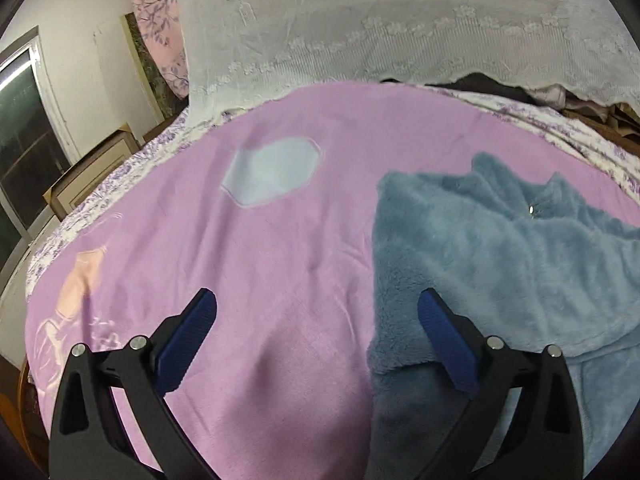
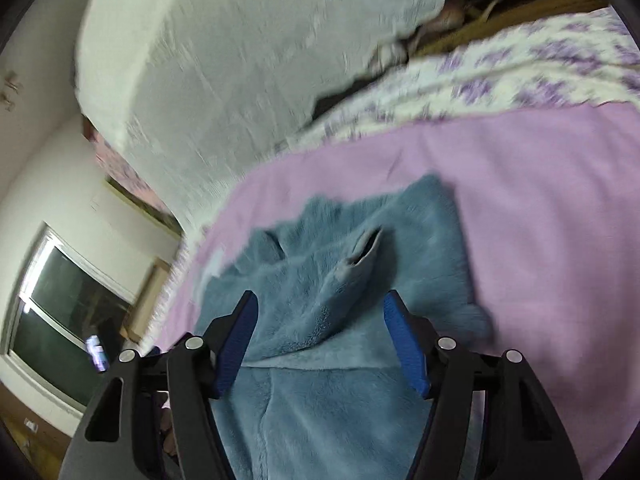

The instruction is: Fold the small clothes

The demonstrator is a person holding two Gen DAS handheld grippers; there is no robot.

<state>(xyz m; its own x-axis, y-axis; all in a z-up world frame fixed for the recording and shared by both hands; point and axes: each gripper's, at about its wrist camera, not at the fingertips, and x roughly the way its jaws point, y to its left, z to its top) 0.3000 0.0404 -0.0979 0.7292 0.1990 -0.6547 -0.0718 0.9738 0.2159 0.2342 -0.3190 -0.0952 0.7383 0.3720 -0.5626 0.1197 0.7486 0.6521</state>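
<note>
Blue fleece garment (image 1: 500, 248) lies crumpled on the pink blanket (image 1: 280, 240) covering the bed. Left claw (image 1: 318, 308) is spread wide and empty, its right pad over the garment's edge. Right claw (image 2: 320, 312) hovers released above the fleece; contact is uncertain in the blurred view.

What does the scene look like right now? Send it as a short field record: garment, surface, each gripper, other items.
garment: blue fleece garment, rumpled, partly folded over itself
surface: pink blanket on a bed
left gripper: open, empty, above the blanket at the garment's edge
right gripper: open, over the garment, pads not pressing it
other items: pale blue patch on the blanket; white lace cover behind
</note>
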